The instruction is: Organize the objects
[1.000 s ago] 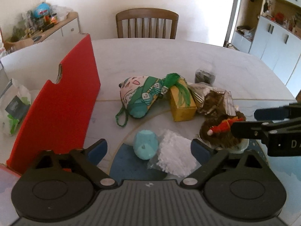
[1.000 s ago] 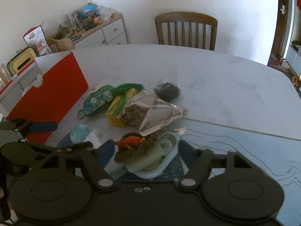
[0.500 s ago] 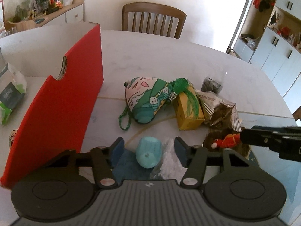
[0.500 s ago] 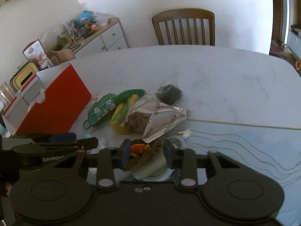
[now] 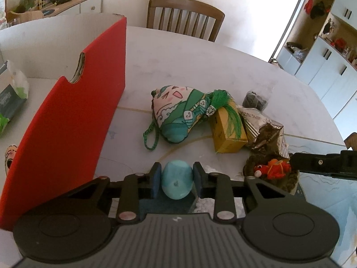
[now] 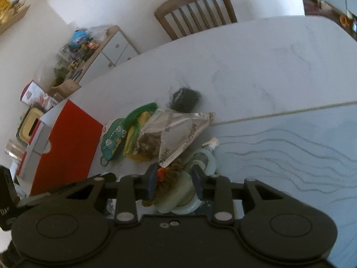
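The left hand-held gripper [image 5: 176, 179] is clamped on a pale blue egg-shaped object [image 5: 176, 182], its blue pads pressed against both sides, low over the counter [image 5: 223, 67] beside the red box [image 5: 73, 120]. The right hand-held gripper [image 6: 174, 182] is closed around a brown crocheted nest with an orange fish [image 6: 166, 186] sitting on a pale green round container [image 6: 178, 201]. Farther along the counter lie a printed drawstring pouch [image 5: 178, 114], a yellow box [image 5: 228, 131] and a foil snack bag [image 6: 176, 134].

Right gripper [image 6: 174, 181] clamps brown crocheted piece [image 6: 169, 178]; red box [image 6: 67, 143] left.
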`<state>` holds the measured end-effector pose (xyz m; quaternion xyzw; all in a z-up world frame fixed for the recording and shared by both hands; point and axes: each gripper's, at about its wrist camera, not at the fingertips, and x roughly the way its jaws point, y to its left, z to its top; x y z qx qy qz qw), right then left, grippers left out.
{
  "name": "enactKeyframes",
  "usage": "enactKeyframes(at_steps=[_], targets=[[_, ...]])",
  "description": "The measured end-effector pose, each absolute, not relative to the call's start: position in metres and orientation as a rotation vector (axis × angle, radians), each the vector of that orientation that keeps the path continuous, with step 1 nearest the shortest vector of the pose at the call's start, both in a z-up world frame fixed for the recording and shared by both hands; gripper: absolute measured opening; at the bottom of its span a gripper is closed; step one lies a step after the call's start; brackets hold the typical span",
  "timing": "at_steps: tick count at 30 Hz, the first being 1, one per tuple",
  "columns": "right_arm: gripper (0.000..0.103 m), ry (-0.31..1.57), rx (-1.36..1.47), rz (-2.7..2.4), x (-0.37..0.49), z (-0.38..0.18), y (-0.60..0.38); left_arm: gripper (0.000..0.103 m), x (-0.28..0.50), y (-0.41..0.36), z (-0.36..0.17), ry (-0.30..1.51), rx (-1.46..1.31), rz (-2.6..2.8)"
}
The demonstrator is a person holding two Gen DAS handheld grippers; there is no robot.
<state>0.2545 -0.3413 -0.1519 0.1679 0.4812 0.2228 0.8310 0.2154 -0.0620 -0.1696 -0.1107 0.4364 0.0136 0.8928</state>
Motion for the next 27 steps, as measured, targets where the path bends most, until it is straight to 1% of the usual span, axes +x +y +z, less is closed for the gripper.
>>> enactKeyframes(at_steps=[2, 3, 5, 7, 8, 13, 14, 21, 23, 25, 26, 27], targets=[[0.03, 1.018, 0.355, 0.467, 0.254, -0.152, -0.341, 0.03, 0.215, -0.063, -0.17, 0.905, -0.227, 0.024], [0.026, 1.017, 0.353, 0.464, 0.254, -0.152, -0.341, 0.03, 0.215, -0.063, -0.17, 0.906, -0.224, 0.024], [0.024, 1.016, 0.35, 0.465, 0.253, -0.152, -0.341, 0.03, 0.214, -0.064, -0.169, 0.907, -0.215, 0.028], [0.016, 1.0, 0.315, 0.467, 0.25, -0.149, -0.337, 0.029, 0.213, -0.064, -0.168, 0.91, -0.206, 0.034], [0.008, 0.993, 0.309, 0.487, 0.249, -0.147, -0.335, 0.029, 0.212, -0.064, -0.167, 0.91, -0.208, 0.034], [0.006, 0.942, 0.212, 0.48, 0.24, -0.132, -0.325, 0.029, 0.207, -0.062, -0.159, 0.914, -0.205, 0.042], [0.0, 0.931, 0.202, 0.483, 0.237, -0.129, -0.325, 0.029, 0.206, -0.061, -0.157, 0.912, -0.21, 0.039], [0.0, 0.863, 0.144, 0.502, 0.221, -0.106, -0.326, 0.029, 0.191, -0.063, -0.136, 0.881, -0.205, -0.008], [0.0, 0.861, 0.132, 0.496, 0.218, -0.106, -0.326, 0.029, 0.187, -0.063, -0.132, 0.876, -0.207, -0.017], [0.002, 0.88, 0.142, 0.504, 0.217, -0.108, -0.325, 0.029, 0.183, -0.062, -0.13, 0.875, -0.208, -0.018], [0.013, 0.886, 0.14, 0.5, 0.215, -0.109, -0.324, 0.029, 0.182, -0.062, -0.13, 0.876, -0.205, -0.017], [0.025, 0.888, 0.133, 0.493, 0.213, -0.11, -0.323, 0.029, 0.18, -0.062, -0.129, 0.878, -0.201, -0.018]])
